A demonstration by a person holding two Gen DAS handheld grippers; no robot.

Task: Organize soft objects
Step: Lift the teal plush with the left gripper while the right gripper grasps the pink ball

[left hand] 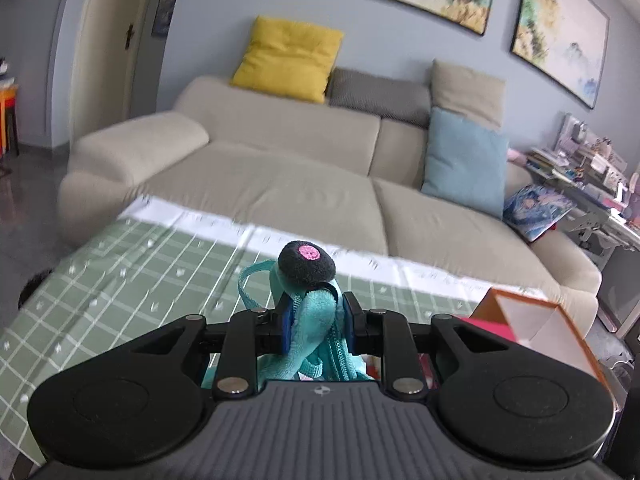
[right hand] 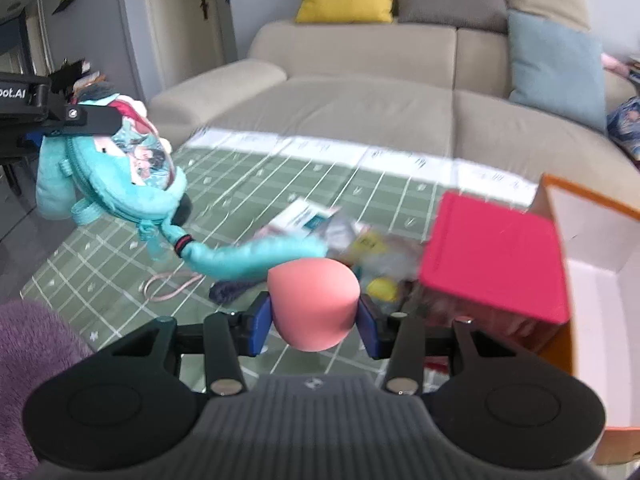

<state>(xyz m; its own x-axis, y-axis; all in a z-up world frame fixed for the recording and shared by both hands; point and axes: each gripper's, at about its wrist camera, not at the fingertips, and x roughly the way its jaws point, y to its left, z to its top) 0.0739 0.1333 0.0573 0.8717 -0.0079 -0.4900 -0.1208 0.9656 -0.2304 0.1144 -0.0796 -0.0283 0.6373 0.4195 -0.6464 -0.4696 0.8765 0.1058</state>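
Claws clamped: left claw [left hand: 317, 322] on teal plush [right hand: 120, 184], right claw [right hand: 316, 320] on pink sponge [right hand: 314, 304]; lift clear of surface [right hand: 280, 168], then lower gently into orange box [right hand: 592, 288].

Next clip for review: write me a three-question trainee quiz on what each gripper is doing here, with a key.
1. True or false: the left gripper is clamped on the teal plush pouch.
2. What sits between the fingers of the right gripper? A) yellow ball B) pink egg-shaped sponge C) red box lid
3. Fill in: the orange box stands on the ___ checked tablecloth.

Key: 1 true. 2 B, the pink egg-shaped sponge. 3 green.
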